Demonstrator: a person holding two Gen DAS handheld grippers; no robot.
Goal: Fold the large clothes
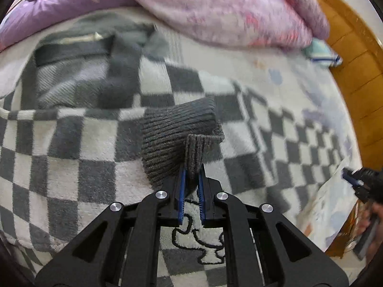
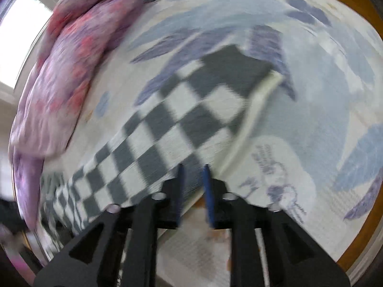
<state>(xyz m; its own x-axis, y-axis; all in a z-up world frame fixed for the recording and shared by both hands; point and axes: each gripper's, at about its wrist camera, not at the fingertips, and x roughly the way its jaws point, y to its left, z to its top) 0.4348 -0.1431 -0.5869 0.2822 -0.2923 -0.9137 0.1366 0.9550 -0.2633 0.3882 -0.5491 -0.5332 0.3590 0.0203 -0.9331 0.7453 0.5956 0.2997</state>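
Left wrist view shows the left gripper [image 1: 191, 174] with its jaws pinched tight on the grey ribbed cuff [image 1: 195, 150] of a sweater [image 1: 79, 138], the cuff standing up out of the blue pads while the rest of the sleeve end curls just behind it. That cuff rests over the middle of the sweater's body, so one sleeve looks already brought across; the fold seems under way rather than finished, and the cuff has yet to be let go. The other sleeve [image 2: 167, 119] stretches away from the body toward the orange floor [image 1: 354, 76], still laid out straight in the right wrist view, so it looks unfolded, and the body itself has not been doubled over. The sweater is a fleecy grey-and-white check with a dark collar [image 1: 71, 51] on the far side from the cuff, toward the pink quilt [image 1: 227, 12], and a black outline drawing near the hem. It lies flat on the bed's pale printed sheet [image 2: 311, 95]. The right gripper [image 2: 192, 177] hangs over that far sleeve, jaws parted a little with nothing seen between them; the picture is blurred, so whether the tips touch cloth I cannot tell.
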